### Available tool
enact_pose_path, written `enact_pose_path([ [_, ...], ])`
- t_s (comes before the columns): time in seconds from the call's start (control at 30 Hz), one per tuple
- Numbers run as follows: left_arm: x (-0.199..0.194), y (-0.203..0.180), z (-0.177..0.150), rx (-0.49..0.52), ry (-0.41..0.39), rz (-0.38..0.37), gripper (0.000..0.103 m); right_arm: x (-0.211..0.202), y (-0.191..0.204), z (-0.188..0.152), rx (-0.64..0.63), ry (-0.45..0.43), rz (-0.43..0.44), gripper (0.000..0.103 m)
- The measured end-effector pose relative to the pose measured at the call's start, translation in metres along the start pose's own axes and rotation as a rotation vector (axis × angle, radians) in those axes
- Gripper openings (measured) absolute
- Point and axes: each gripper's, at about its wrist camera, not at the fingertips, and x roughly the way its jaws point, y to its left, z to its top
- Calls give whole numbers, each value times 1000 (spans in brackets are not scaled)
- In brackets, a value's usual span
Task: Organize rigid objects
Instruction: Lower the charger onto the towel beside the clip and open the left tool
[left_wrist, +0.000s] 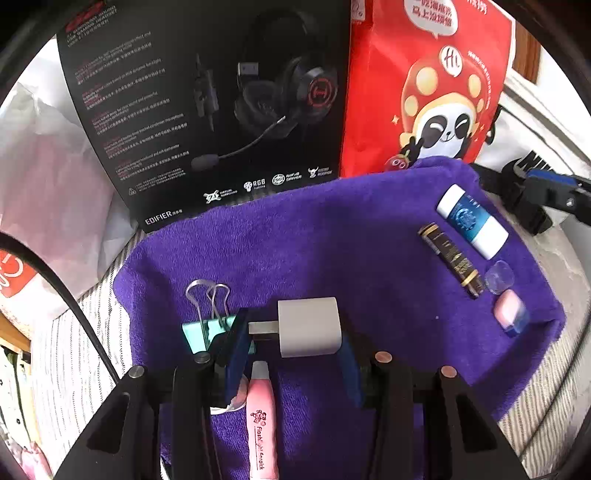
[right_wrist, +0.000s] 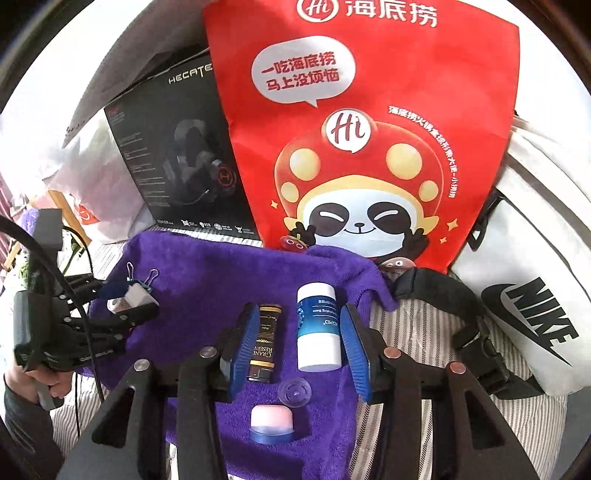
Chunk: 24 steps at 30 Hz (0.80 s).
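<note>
Left wrist view: we are seeing the left gripper (left_wrist: 291, 332) clamping a white cube-shaped plastic charger plug (left_wrist: 308, 326) between its blue pads, metal prongs pointing toward the left pad. It is hovering over the near left part of a purple terry towel (left_wrist: 314, 243). Just left of the pad a teal metal binder clip (left_wrist: 207, 328) is lying on the cloth; under the gripper a pink plastic tube (left_wrist: 262, 417) is lying lengthwise. The towel's middle is lying bare, giving us open room between the clip and the right-hand row.

Right wrist view: the right gripper (right_wrist: 299, 343) is standing with jaws apart, pads touching nothing. Between them, on the towel, a dark brown and gold slim tube (right_wrist: 264, 343) and a white and blue cylindrical bottle (right_wrist: 317, 326) are lying side by side. Nearer the camera are a small clear plastic cap (right_wrist: 294, 393) and a pink and blue eraser-like block (right_wrist: 271, 424). This row is running close to the towel's right edge. A black headset box (right_wrist: 177, 158) and a red paper bag with a panda print (right_wrist: 362, 122) are walling the far edge.
</note>
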Motion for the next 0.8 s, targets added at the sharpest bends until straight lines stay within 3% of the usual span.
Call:
enact_pose_path([
  [0.53, 22, -16, -2, 18, 22, -4, 43, -3, -5, -2, 0, -1, 27, 46],
  [0.8, 20, -11, -8, 9, 70, -15, 50, -8, -9, -2, 2, -4, 31, 46],
])
